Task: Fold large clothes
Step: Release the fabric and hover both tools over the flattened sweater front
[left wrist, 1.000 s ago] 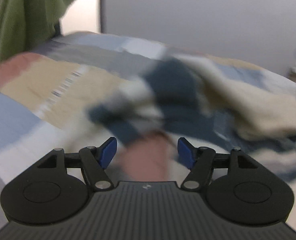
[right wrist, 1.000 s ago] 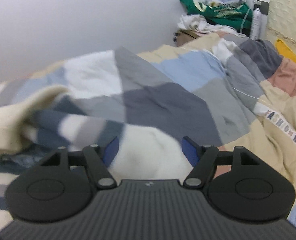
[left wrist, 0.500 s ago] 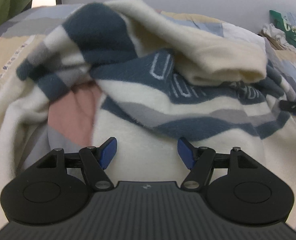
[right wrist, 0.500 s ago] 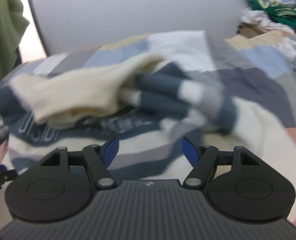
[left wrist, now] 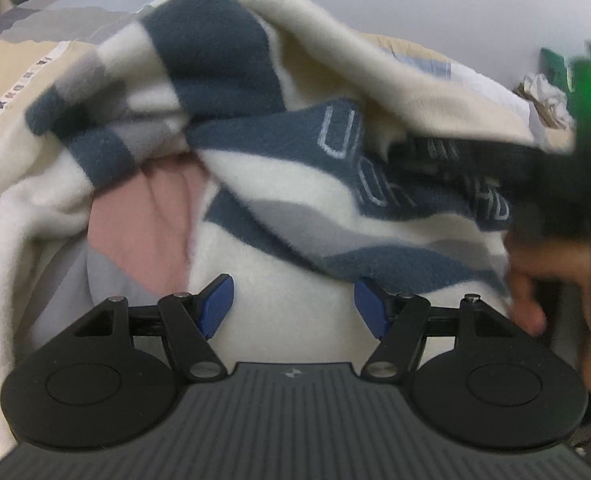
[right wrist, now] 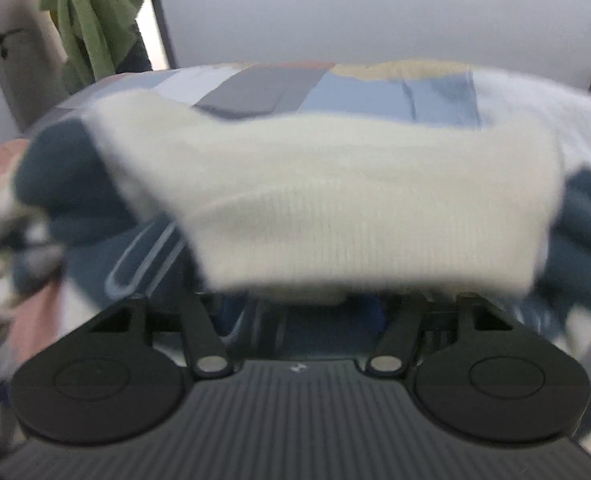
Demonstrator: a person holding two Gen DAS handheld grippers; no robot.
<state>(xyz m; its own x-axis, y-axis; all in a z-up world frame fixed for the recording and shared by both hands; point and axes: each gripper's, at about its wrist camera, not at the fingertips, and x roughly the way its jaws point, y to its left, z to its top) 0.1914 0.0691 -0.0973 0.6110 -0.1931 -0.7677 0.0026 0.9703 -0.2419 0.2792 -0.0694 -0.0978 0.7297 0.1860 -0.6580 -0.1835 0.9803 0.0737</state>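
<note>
A cream fleece garment with navy and grey stripes point(left wrist: 279, 184) lies crumpled on the bed. My left gripper point(left wrist: 293, 306) is open, its blue pads just above the cream part of the garment. My right gripper point(right wrist: 301, 312) has pushed under the garment's cream ribbed hem point(right wrist: 359, 200), which drapes over its fingertips and hides them. In the left wrist view the right gripper point(left wrist: 447, 152) shows as a blurred black shape reaching into the garment from the right, with the hand point(left wrist: 551, 272) that holds it.
A patchwork quilt point(left wrist: 27, 80) of beige, pink, grey and blue covers the bed. A green cloth point(right wrist: 91, 20) hangs by a doorway at the back left. A grey wall stands behind the bed. Piled clothes point(left wrist: 547, 92) lie at the far right.
Both grippers have moved in close to the garment. The right gripper has turned left and slid under the cream hem, which now covers its fingertips. The left stays open.
</note>
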